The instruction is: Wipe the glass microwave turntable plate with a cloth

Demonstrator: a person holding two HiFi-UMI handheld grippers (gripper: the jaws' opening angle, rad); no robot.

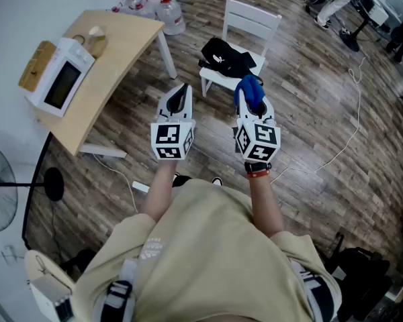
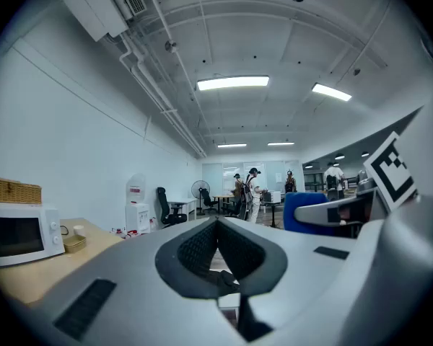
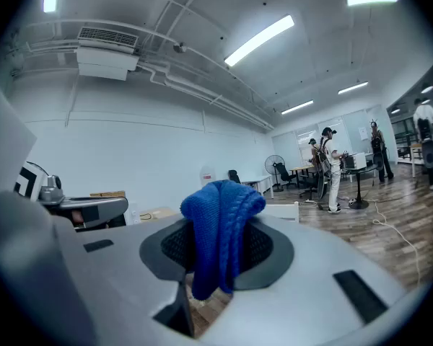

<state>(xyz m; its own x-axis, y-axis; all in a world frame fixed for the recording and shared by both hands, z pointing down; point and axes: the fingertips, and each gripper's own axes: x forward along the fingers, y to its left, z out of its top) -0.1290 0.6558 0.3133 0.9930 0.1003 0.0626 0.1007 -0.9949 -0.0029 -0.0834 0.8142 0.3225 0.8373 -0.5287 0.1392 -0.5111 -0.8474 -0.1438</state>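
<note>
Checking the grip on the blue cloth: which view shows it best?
Right gripper view: the blue cloth hangs centred, pinched between the jaws. Head view shows it small; left gripper view, only a blue patch.

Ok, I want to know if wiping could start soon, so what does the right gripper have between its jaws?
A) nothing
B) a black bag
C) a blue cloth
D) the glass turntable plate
C: in the right gripper view, the right gripper has its jaws closed on the blue cloth, which bunches up above them. The head view shows the same blue bundle at that gripper's tip.
</note>
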